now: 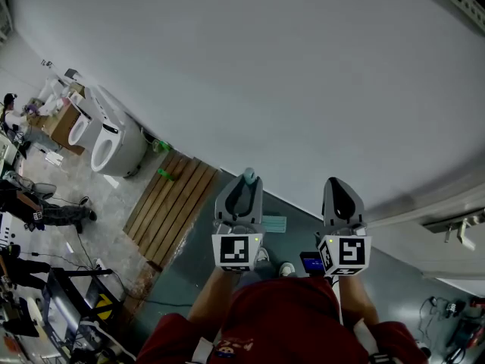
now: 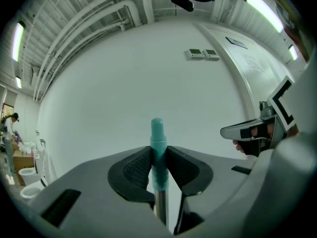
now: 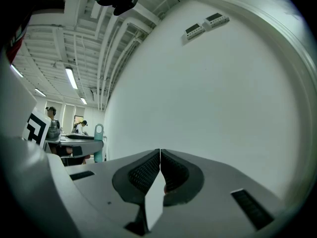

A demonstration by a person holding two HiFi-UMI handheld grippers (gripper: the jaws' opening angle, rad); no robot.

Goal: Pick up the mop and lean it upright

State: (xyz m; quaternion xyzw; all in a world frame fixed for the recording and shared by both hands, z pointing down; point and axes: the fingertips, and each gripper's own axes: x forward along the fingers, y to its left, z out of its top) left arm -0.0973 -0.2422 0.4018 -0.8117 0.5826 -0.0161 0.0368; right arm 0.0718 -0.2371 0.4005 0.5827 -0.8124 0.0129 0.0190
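Observation:
The mop's teal handle end (image 2: 157,145) stands upright between the pads of my left gripper (image 2: 157,155), which is shut on it; the metal shaft (image 2: 160,207) runs down below the jaws. In the head view the teal tip (image 1: 248,176) pokes up at my left gripper (image 1: 240,185), close to the white wall (image 1: 288,82). A pale green pad (image 1: 274,224), apparently the mop head, lies on the floor below. My right gripper (image 1: 341,189) is level beside the left one. Its jaws (image 3: 160,155) are shut with nothing between them. From the right gripper view the handle tip (image 3: 98,142) shows at the left.
A wooden pallet (image 1: 173,203) lies on the floor to the left, with green bottles (image 1: 164,174) at its far end. Beyond it stand white toilets (image 1: 114,139) and a cardboard box (image 1: 61,123). People and cables crowd the far left. Two small panels (image 2: 203,54) hang on the wall.

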